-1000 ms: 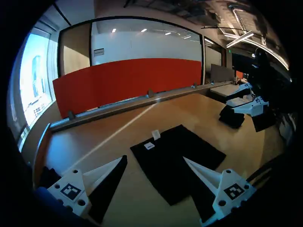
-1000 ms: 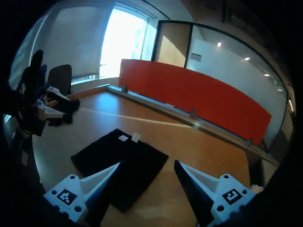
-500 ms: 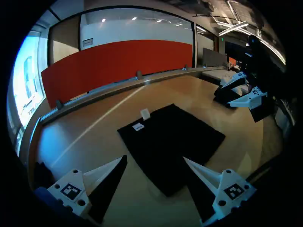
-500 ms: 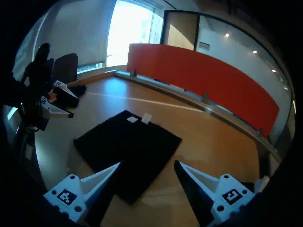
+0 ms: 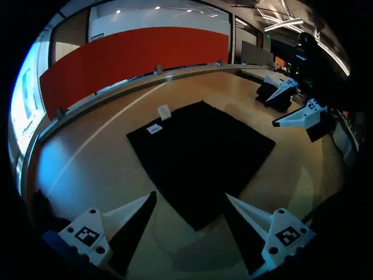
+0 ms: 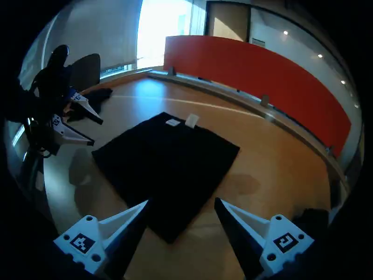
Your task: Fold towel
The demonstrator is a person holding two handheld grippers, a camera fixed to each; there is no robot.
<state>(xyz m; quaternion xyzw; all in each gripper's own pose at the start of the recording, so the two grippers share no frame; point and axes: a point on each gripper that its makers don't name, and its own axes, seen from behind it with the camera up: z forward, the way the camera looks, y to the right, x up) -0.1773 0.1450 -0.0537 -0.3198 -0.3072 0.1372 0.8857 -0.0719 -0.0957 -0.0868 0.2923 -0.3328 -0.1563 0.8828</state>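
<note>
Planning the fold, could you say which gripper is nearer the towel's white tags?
Left. Left gripper hovers at the towel corner adjacent to the white tags; right gripper at the opposite corner.

A light-brown wooden tabletop [image 5: 88, 158] spreads across the middle of the left gripper view, with a thin pale streak of light [image 5: 105, 127] running diagonally over it. Along its far edge stands a long red divider panel [image 5: 140, 51], with a grey metal rail [image 5: 121, 88] at its foot. Behind the panel, at the top, a glass wall [image 5: 154, 18] carries small round ceiling lights. A white strip light [image 5: 284, 23] hangs upper right. In the right gripper view, a bright window [image 6: 163, 28] glows at top centre, and a dark office chair [image 6: 88, 70] stands upper left, beside the table.
</note>
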